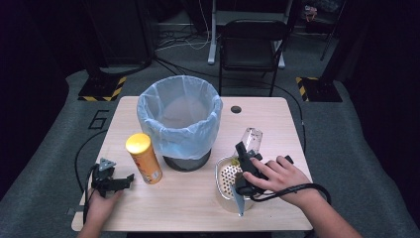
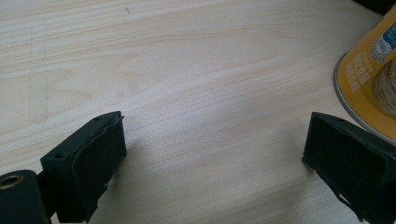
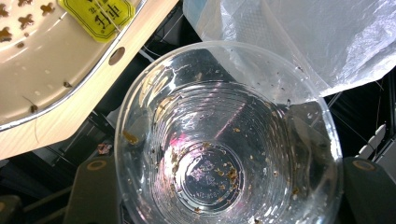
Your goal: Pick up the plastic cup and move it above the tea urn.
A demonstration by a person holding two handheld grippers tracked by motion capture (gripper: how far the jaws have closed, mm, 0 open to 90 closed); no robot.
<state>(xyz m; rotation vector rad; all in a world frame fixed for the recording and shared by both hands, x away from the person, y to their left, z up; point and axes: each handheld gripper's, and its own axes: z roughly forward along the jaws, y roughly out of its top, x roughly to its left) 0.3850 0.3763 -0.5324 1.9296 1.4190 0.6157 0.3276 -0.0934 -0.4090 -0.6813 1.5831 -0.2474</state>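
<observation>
Right gripper view: right tool (image 3: 224, 186) is clamping clear cup (image 3: 224, 140) beside bin (image 1: 179, 119) | thin, crushable: holding mid-wall gently | left tool (image 2: 212, 172) is sitting wide, empty

Left gripper (image 1: 130, 178) lying on pale wooden table (image 1: 188, 198), tall yellow cylindrical can (image 1: 144, 158) standing just beyond its jaws, blue-lined round bin (image 1: 179, 119) sitting farther behind, right gripper (image 1: 242, 148) holding clear plastic cup (image 1: 251, 140) above perforated metal tray (image 1: 224, 178).
</observation>
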